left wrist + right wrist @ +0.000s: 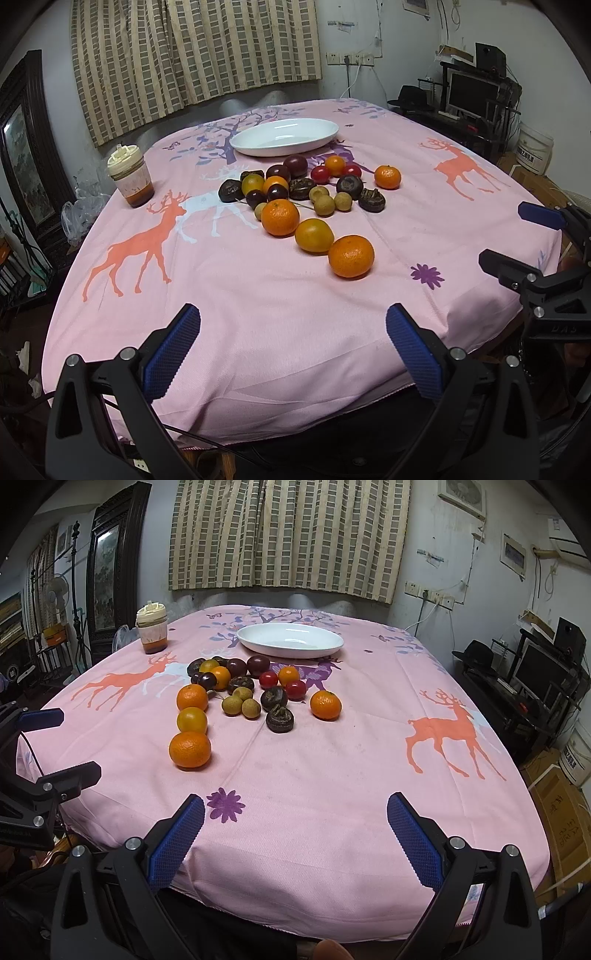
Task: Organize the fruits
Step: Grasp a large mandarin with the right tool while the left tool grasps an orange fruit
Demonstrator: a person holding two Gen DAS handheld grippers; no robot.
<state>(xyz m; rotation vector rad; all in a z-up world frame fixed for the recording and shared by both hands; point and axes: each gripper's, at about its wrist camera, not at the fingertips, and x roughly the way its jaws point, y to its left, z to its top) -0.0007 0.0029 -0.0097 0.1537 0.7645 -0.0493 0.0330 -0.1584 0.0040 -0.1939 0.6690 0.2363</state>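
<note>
A pile of fruit lies mid-table on the pink deer-print cloth: a near orange [351, 256] [190, 749], a yellow-orange one [314, 235] [191, 720], another orange [280, 217] [192, 697], a lone mandarin [387, 177] [325, 705], tan longans [324, 205] [232, 706], red tomatoes [320, 174] [296, 690] and dark plums [295, 165] [258, 665]. An empty white oval dish [284, 137] [290, 640] stands behind them. My left gripper [293, 325] is open and empty at the near table edge. My right gripper [295, 812] is open and empty, also at the near edge.
A lidded jar [130, 176] [152, 631] with brown contents stands at the table's far left. The right gripper shows in the left view [532, 243] and the left gripper in the right view [48, 746]. A monitor stand [535, 679] is to the right.
</note>
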